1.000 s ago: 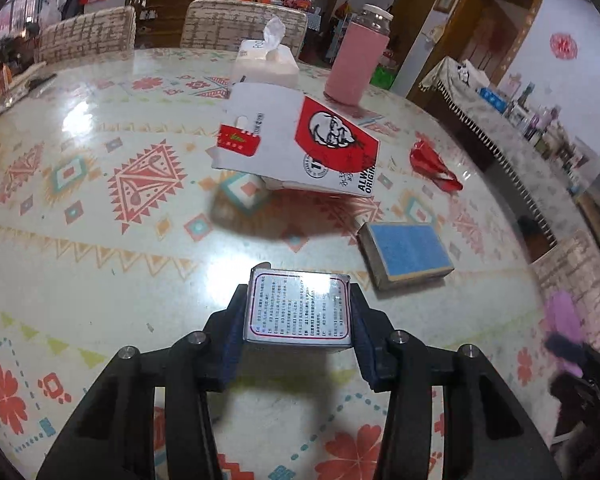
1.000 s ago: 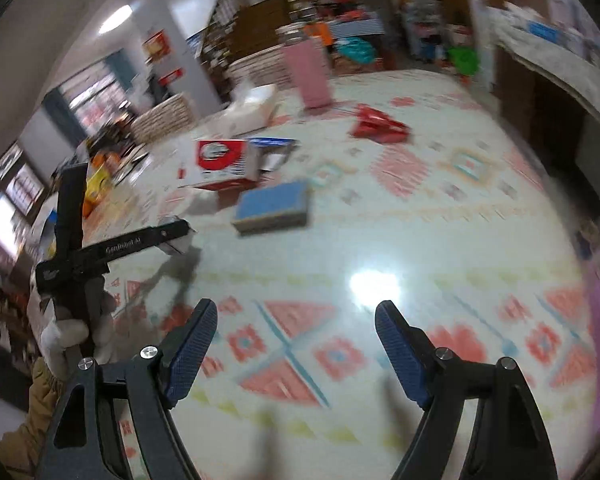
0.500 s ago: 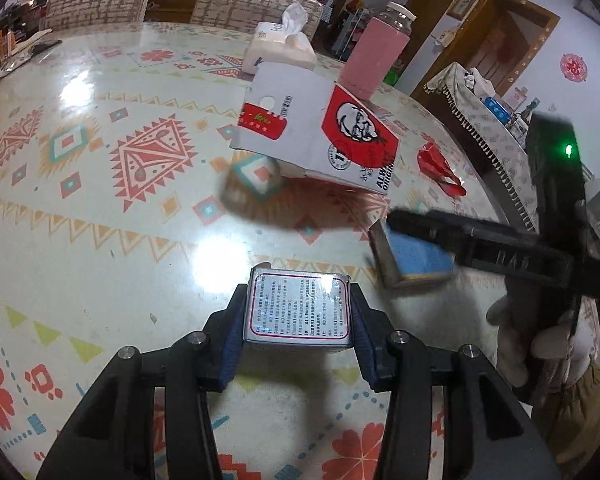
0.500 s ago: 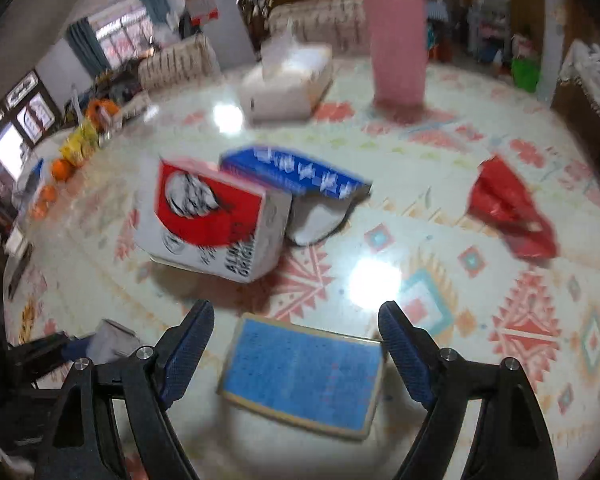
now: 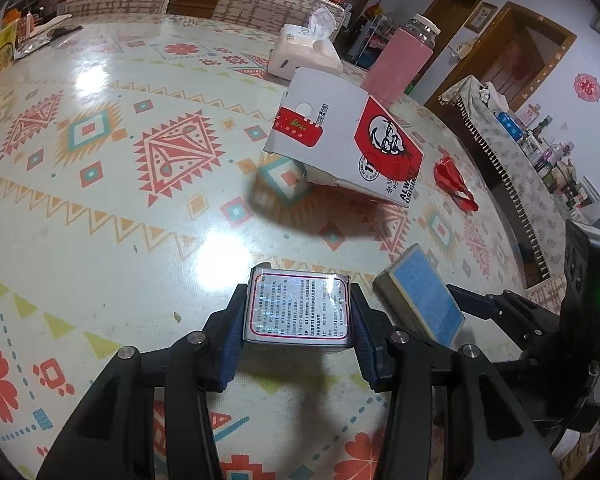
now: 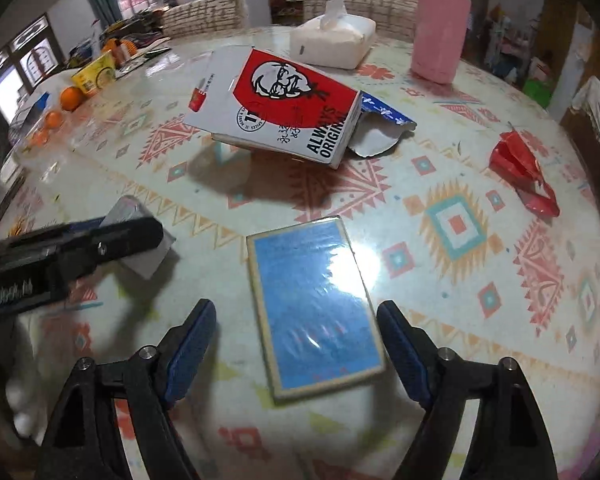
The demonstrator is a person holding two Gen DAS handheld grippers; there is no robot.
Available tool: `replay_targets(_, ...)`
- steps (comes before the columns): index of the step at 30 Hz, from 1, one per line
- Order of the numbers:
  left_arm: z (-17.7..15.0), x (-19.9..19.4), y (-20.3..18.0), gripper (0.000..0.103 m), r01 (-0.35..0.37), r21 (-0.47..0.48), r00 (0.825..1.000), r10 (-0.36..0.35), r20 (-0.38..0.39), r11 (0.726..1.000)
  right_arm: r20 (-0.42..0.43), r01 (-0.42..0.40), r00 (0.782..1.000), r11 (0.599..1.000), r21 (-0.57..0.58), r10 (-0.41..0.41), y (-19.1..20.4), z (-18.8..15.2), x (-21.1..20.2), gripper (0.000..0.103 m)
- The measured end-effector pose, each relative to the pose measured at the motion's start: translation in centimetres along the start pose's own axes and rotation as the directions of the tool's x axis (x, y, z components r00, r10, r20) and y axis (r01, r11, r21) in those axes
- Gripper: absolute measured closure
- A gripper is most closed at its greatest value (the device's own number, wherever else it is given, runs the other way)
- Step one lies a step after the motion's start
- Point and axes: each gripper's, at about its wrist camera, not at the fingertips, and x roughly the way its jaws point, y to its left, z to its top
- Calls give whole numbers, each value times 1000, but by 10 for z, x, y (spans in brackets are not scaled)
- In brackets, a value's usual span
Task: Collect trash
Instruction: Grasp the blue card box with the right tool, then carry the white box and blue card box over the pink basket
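My left gripper [image 5: 298,320] is shut on a small silver box with red-framed print [image 5: 298,308], held just above the patterned table. My right gripper [image 6: 296,344] is open, its fingers on either side of a flat blue box [image 6: 316,304] lying on the table; that box also shows in the left wrist view [image 5: 424,300]. A white and red KFC carton [image 6: 284,104] lies tilted behind it, also in the left wrist view [image 5: 348,140]. A crumpled red wrapper [image 6: 524,172] lies at the right. The left gripper with its box shows in the right wrist view [image 6: 140,240].
A tissue box [image 6: 332,40] and a pink-sleeved jar [image 6: 440,36] stand at the back. A torn blue and white carton [image 6: 380,128] lies behind the KFC carton. Oranges [image 6: 70,98] and snack packs sit at the far left. Chairs stand behind the table.
My right gripper swung in and came down over the blue box, which now lies between its open fingers. My left gripper kept hold of the silver box and shifted slightly.
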Motion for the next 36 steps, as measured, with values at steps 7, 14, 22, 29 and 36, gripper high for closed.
replay_targets(7,0,2,-4,57,3,24,1000,-3,-10,1000,32,48,998,997,58,-50,-1,-10,-7,44)
replay_targets(14,-2,-2,-5,57,-6,29,1000,6,8,1000,83,25,996,981,195,-42,-19,-64,-47,44)
replay_targets(22,-5,-3,-10,57,-23,50,999,22,28,998,179,25,979,931,363,-96,-53,-139,-113,44)
replay_targets(29,-14,-4,-24,57,-69,107,996,63,59,992,263,59,945,890,451,-196,-71,-197,-170,44)
replay_targets(36,-40,-32,-61,57,-27,184,997,14,72,983,321,48,917,866,498,-235,-86,-231,-205,44)
